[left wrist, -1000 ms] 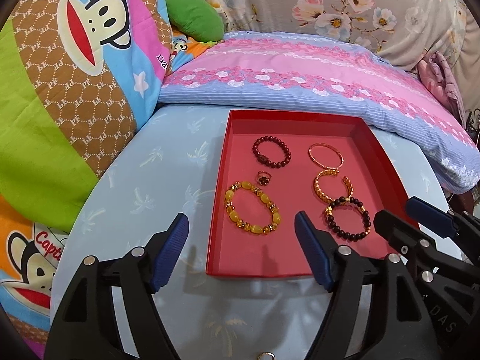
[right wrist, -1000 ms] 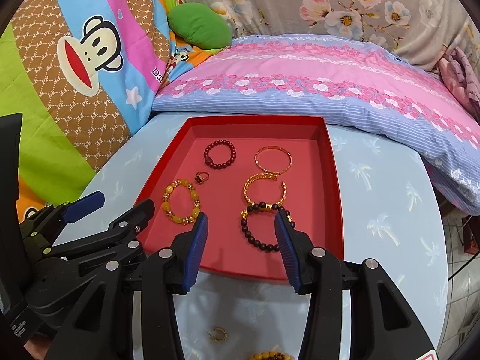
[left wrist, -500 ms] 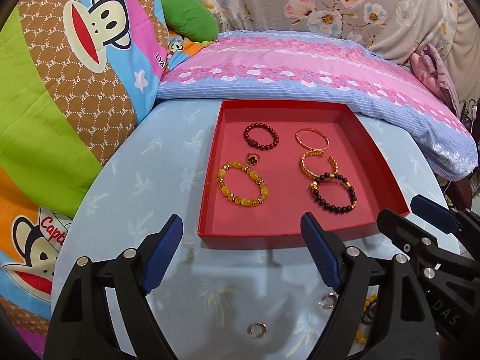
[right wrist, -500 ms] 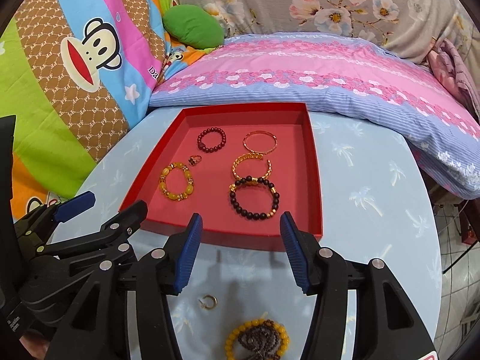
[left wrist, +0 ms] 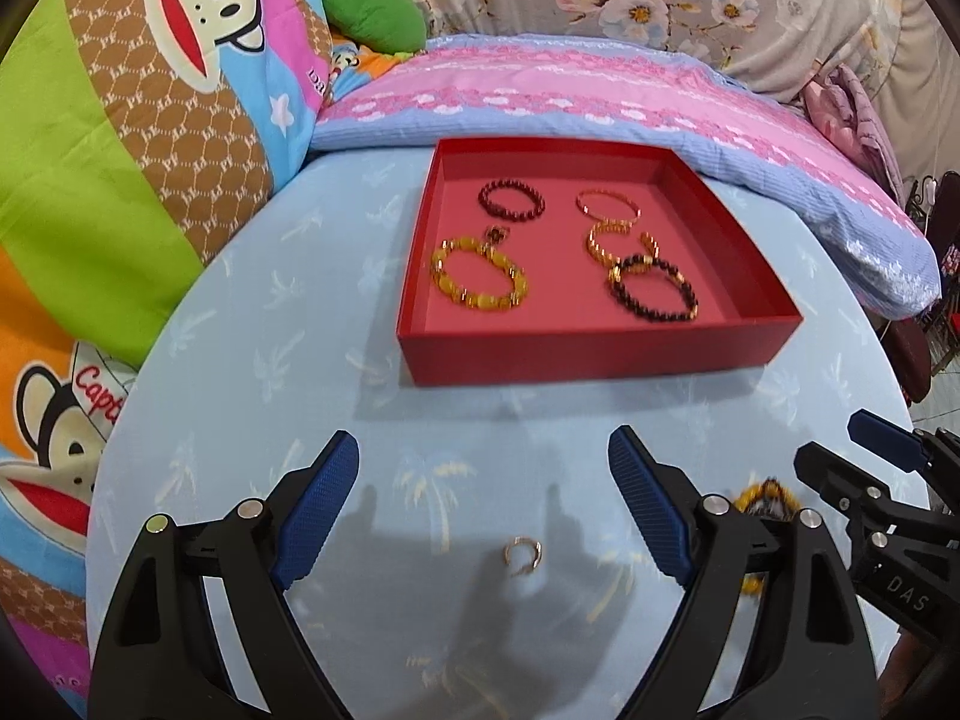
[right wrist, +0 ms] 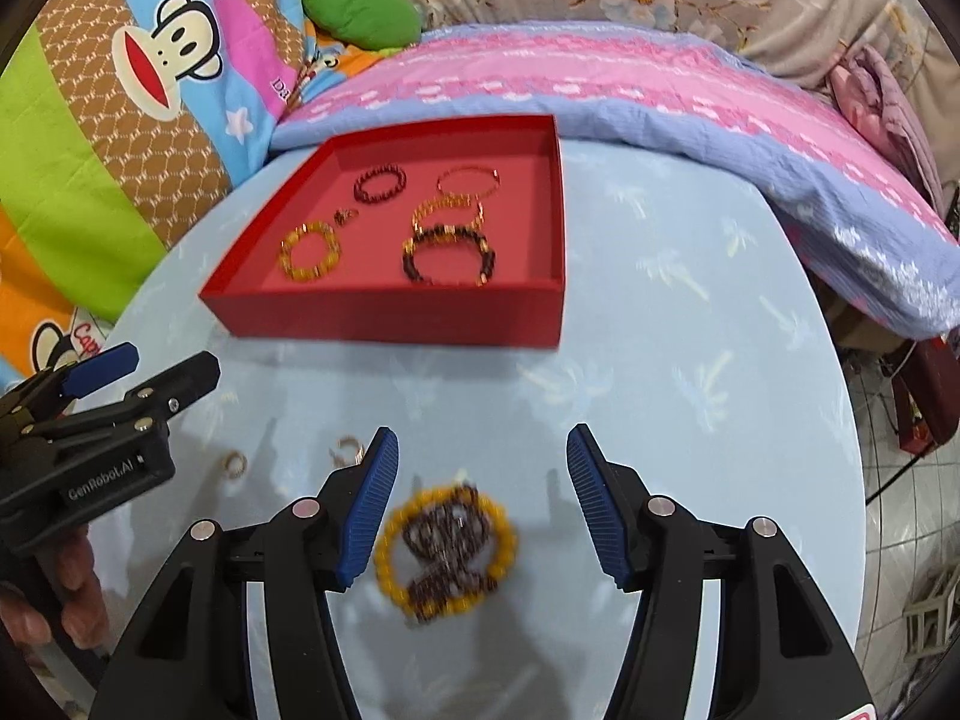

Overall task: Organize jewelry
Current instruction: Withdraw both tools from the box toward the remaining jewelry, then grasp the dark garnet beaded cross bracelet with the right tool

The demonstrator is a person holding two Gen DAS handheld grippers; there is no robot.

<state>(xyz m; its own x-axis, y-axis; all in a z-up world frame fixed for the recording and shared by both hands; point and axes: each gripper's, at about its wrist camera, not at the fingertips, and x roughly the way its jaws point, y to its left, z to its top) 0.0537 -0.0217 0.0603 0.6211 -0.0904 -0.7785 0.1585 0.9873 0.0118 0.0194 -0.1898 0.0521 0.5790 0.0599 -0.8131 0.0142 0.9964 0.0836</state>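
A red tray [left wrist: 594, 351] [right wrist: 384, 318] sits on the blue table and holds several bracelets and a small ring. My left gripper [left wrist: 483, 504] is open and empty above a small gold ring [left wrist: 523, 553] on the table. My right gripper [right wrist: 480, 504] is open and empty above a pile of a yellow bead bracelet and a dark bead bracelet [right wrist: 447, 549]. Two small gold rings [right wrist: 235, 463] [right wrist: 350, 449] lie left of the pile. The pile shows partly behind the left gripper's right finger [left wrist: 765, 495].
Pillows and bedding [left wrist: 588, 96] press against the table's far edge, and a monkey-print cushion [left wrist: 120, 138] lies on the left. Each gripper shows at the edge of the other's view. Table cloth [right wrist: 690, 360] spreads right of the tray.
Both grippers have pulled back from the tray toward the table's near side. The loose rings and the bracelet pile have come into view beneath them. Both stay open.
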